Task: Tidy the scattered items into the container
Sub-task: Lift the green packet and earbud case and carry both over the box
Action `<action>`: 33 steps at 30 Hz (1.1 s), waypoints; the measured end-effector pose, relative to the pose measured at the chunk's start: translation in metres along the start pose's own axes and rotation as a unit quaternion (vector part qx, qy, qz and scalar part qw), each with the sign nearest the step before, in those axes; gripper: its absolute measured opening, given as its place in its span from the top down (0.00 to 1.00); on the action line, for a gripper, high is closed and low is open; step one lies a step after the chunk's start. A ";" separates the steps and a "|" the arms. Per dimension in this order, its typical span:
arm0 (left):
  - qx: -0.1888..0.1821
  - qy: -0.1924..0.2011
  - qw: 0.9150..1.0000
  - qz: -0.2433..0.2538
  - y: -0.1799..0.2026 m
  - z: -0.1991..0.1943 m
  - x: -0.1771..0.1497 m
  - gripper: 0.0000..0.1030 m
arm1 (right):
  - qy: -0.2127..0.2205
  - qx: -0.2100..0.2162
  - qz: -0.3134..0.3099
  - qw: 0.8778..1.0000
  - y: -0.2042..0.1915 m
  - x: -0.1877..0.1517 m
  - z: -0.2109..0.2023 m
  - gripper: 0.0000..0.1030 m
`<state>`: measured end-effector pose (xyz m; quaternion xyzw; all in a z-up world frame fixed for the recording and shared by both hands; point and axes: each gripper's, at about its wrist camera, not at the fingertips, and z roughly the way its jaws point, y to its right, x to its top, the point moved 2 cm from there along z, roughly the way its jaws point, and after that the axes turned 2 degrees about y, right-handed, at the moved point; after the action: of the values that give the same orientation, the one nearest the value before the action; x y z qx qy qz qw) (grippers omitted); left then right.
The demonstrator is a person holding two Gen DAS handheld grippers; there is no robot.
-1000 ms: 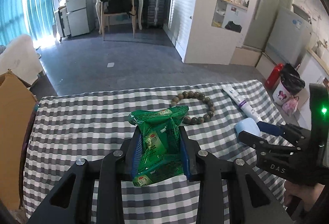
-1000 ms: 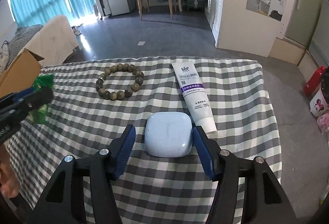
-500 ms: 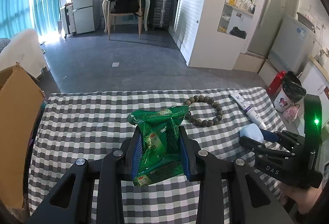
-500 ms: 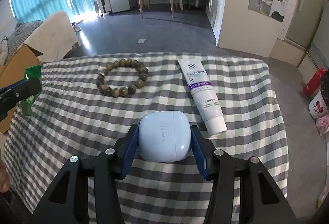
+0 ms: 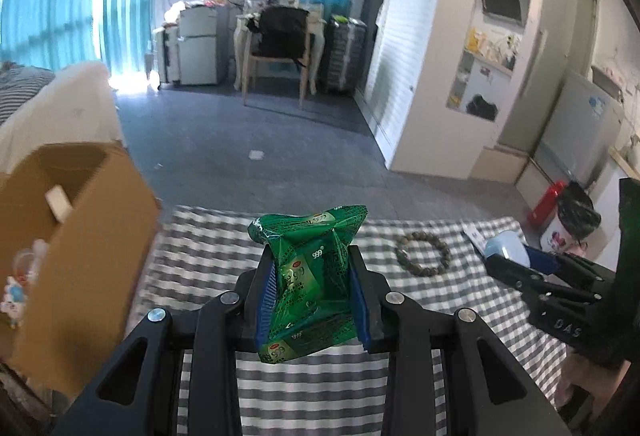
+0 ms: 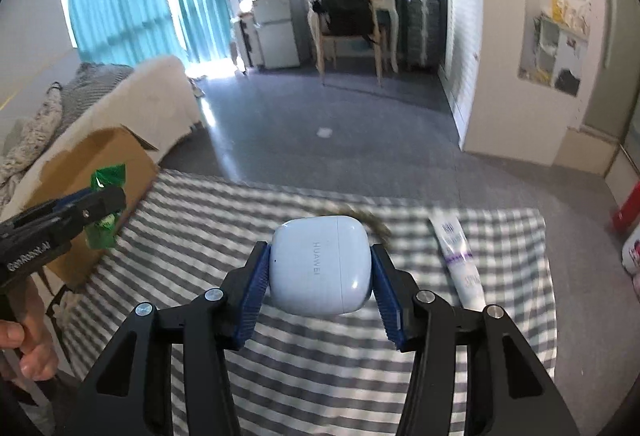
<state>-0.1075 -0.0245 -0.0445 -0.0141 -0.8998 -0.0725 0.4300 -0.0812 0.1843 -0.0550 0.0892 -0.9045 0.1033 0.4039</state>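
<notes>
Both fingers of the left gripper (image 5: 312, 296) are clenching a green sachet (image 5: 310, 284), standing upright above the checkered table (image 5: 200, 260); only this view is showing inside the cardboard box (image 5: 80, 236) at left. Right gripper (image 6: 318, 282) is grasping a pale earbud case (image 6: 320, 264), pointing down-forward beside the toothpaste tube (image 6: 460, 260)

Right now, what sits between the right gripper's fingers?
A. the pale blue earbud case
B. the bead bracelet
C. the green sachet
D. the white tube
A. In the right wrist view the right gripper has its blue pads pressed on either side of the pale blue earbud case, while the white tube lies on the checked cloth and the green sachet is in the left gripper.
</notes>
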 end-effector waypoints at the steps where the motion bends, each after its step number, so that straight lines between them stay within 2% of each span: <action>1: 0.008 0.006 1.000 -0.004 -0.007 -0.006 0.003 0.68 | 0.007 0.006 -0.007 1.000 -0.010 0.006 -0.004 0.52; 9: 0.090 0.055 0.994 -0.038 -0.082 -0.063 0.024 0.68 | 0.060 0.062 -0.040 0.995 -0.082 0.043 -0.024 0.52; 15: 0.147 0.073 0.985 -0.054 -0.137 -0.091 0.031 0.68 | 0.073 0.100 -0.062 0.990 -0.134 0.058 -0.022 0.52; 19: 0.199 0.072 0.975 -0.071 -0.172 -0.097 0.028 0.68 | 0.073 0.123 -0.074 0.987 -0.163 0.062 -0.017 0.52; 26: 0.209 0.047 0.972 -0.099 -0.216 -0.082 0.016 0.68 | 0.058 0.151 -0.091 0.983 -0.197 0.060 0.000 0.52; 33: 0.212 0.025 0.971 -0.107 -0.235 -0.058 0.011 0.67 | 0.049 0.168 -0.112 0.978 -0.215 0.066 0.015 0.52</action>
<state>-0.0903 -0.2657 -0.0283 0.1758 -0.8800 0.0744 0.4349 -0.0823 -0.0317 0.0097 0.2513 -0.8378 0.2122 0.4358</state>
